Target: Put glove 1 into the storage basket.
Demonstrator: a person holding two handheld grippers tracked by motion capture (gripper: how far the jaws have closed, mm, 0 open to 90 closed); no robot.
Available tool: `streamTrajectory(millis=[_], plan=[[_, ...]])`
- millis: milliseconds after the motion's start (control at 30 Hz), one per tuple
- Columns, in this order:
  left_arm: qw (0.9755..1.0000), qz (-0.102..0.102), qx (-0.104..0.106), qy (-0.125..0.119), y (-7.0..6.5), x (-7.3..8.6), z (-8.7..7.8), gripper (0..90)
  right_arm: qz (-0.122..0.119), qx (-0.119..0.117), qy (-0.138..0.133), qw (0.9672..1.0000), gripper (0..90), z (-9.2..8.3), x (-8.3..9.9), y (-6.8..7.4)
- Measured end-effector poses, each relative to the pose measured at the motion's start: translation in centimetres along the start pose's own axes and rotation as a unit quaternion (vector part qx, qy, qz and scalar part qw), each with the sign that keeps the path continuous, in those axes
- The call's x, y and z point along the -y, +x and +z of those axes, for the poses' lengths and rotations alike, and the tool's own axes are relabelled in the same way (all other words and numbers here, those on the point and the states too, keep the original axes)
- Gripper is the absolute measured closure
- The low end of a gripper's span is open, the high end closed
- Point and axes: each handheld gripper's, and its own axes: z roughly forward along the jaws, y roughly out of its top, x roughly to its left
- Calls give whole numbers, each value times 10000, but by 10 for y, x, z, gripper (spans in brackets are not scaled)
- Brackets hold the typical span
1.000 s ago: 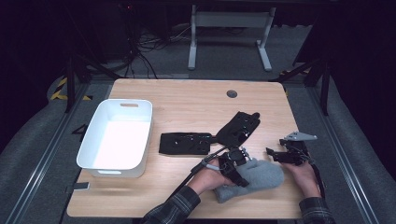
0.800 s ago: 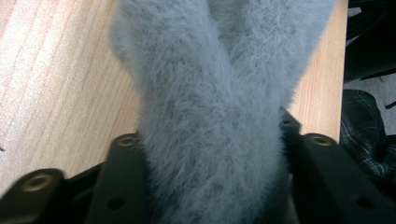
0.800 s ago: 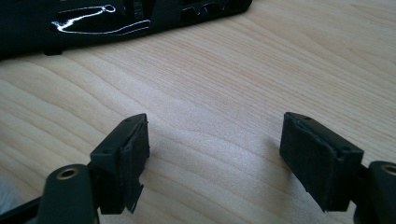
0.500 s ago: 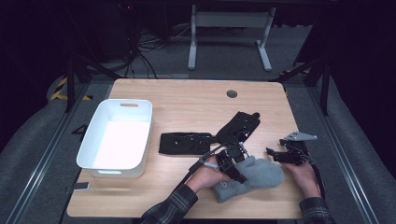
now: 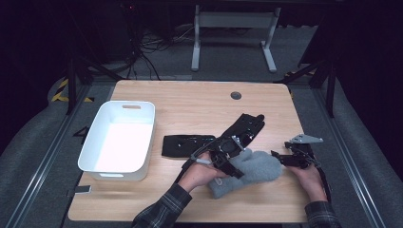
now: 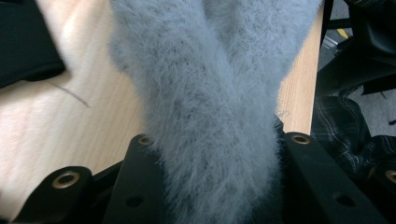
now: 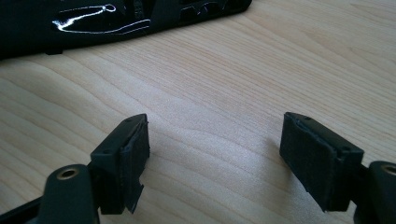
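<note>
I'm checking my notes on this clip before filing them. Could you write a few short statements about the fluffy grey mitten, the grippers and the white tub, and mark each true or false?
1. The left gripper is clamped on the fluffy grey mitten. True.
2. The right gripper holds a black glove. False: its jaws stand open over bare wood.
3. The white plastic tub holds the mitten. False: the tub is empty.
4. Two flat black gloves lie on the wooden table. True.

The right gripper has its two black jaws spread wide with nothing between them, just bare wooden table. A glossy black object lies further off.
</note>
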Motion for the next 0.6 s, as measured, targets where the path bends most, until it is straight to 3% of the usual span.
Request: streamTrajectory(millis=[233, 600], plan=[[9997, -103, -142, -148, 5, 4, -27, 660, 34, 58, 77, 9999, 159, 1, -1, 0], [9972, -373, -430, -478, 13, 16, -73, 660, 52, 96, 114, 9999, 126, 2, -1, 0]])
